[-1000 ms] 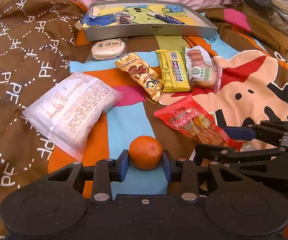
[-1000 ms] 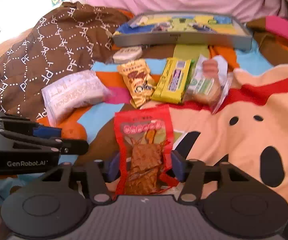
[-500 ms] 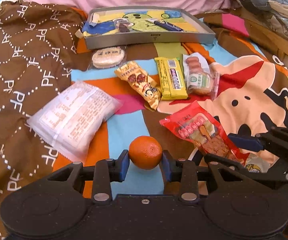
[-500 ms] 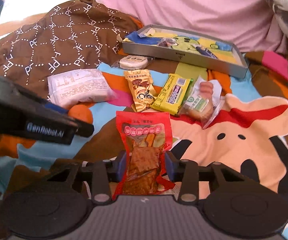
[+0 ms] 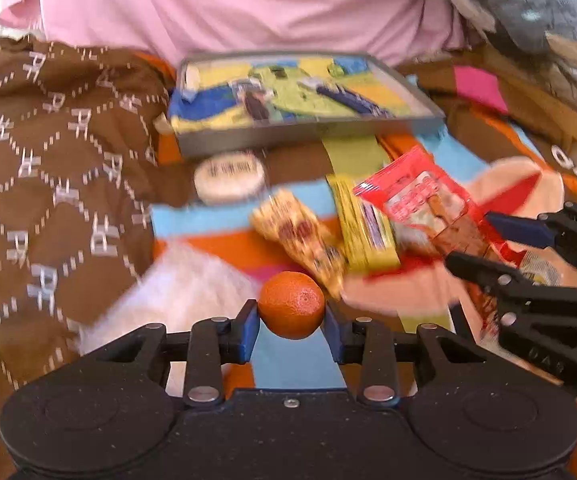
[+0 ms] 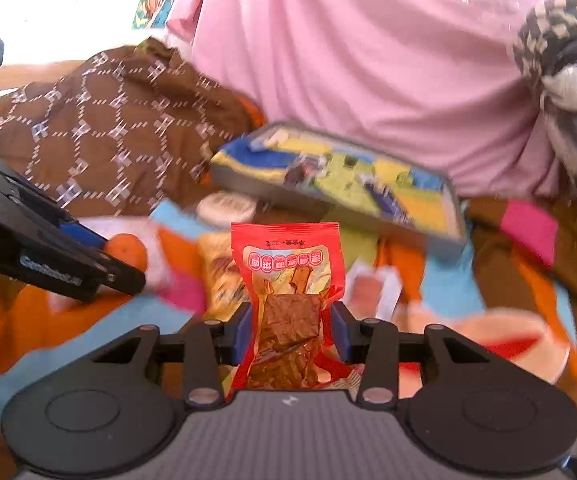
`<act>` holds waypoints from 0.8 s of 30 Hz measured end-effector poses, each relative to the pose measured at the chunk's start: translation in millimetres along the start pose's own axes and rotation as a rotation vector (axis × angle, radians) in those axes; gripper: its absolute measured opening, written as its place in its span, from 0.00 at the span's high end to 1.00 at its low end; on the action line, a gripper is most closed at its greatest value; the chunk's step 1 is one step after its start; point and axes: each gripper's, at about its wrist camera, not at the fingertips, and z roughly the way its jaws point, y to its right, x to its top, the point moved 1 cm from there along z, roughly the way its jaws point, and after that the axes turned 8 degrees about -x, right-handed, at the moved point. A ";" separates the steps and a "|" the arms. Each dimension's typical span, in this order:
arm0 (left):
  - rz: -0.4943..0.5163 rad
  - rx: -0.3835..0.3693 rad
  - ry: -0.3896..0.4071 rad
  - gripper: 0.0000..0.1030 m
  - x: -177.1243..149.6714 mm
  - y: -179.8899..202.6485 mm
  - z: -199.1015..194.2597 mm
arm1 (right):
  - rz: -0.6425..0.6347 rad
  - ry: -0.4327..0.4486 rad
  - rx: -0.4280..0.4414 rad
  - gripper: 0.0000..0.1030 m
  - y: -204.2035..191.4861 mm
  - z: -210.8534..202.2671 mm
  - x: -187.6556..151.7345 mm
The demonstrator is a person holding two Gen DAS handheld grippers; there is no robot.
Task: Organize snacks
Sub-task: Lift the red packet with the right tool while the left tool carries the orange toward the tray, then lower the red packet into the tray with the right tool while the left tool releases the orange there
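Blanket (image 5: 60, 184) under everything. Tray (image 5: 300, 132) at far end, against pink cloth (image 5: 224, 4). Red packet (image 6: 288, 280) nearer than tray, clamped in right gripper (image 6: 291, 330). Orange (image 5: 291, 305) nearer than tray, pinched in left gripper (image 5: 290, 330). Round cake (image 5: 229, 174) just before tray.

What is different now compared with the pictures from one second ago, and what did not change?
Both grippers rose and advanced toward the grey metal tray. The left gripper carries the small orange mandarin; the right gripper lifted the red plastic snack packet off the colourful blanket. Unchanged: both jaws stay shut on their items, and the yellow bar, round white cake and other packets lie where they were.
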 end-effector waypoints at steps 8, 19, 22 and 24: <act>-0.012 0.012 0.104 0.64 88.7 -41.4 28.9 | -0.036 0.164 -0.027 0.55 17.7 61.9 68.2; -0.063 0.044 0.348 0.64 179.5 -81.8 78.3 | -0.102 0.296 -0.025 0.54 17.4 153.4 150.1; -0.088 0.035 0.336 0.64 185.3 -88.8 97.1 | -0.100 0.285 -0.041 0.54 15.8 171.8 149.3; -0.096 0.039 0.319 0.64 184.5 -91.2 108.3 | -0.090 0.265 -0.046 0.54 15.2 182.3 144.6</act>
